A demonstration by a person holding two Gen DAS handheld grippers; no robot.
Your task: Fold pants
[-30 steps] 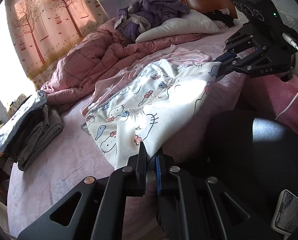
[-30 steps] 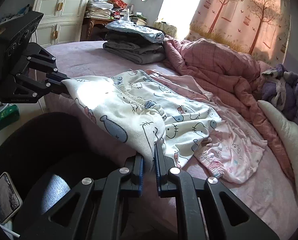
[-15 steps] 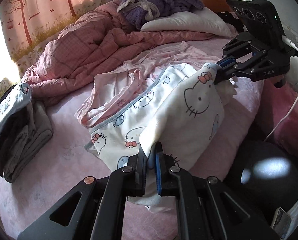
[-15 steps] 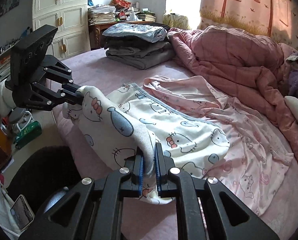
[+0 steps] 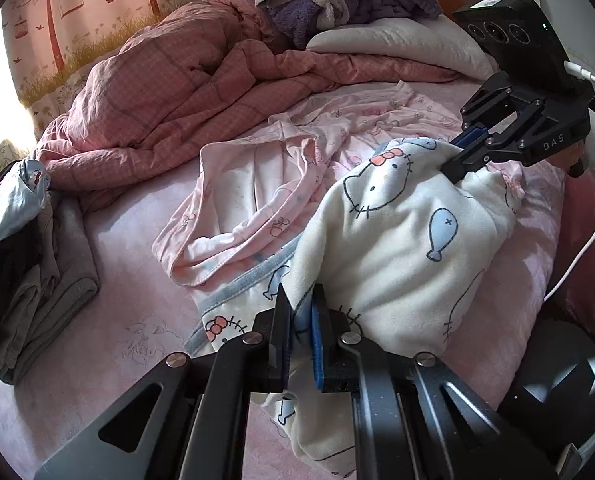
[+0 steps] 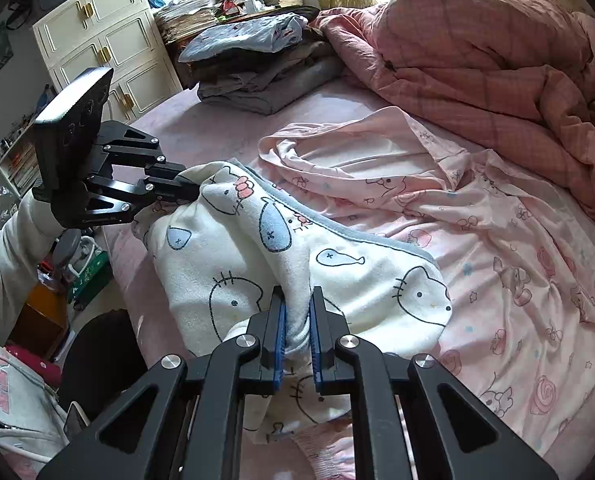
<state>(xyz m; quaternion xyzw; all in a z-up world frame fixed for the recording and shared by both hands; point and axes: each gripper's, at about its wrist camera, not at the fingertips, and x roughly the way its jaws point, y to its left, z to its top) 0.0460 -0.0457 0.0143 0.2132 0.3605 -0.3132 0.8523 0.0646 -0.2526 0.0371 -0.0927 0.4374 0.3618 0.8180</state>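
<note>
The white fleece pants [image 5: 397, 240] look soft, light and floppy (they will sag wherever unsupported), so hems or waistband corners are the sensible holds. They drape near the bed's [image 5: 109, 320] front edge, partly over a thin pink printed garment [image 5: 257, 200]. The left gripper [image 5: 300, 320] and right gripper [image 6: 296, 320] each pinch a bunched fold of them.

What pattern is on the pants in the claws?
White pants with cartoon cat faces, pink bows and blue fish, clearest in the right wrist view.
</note>
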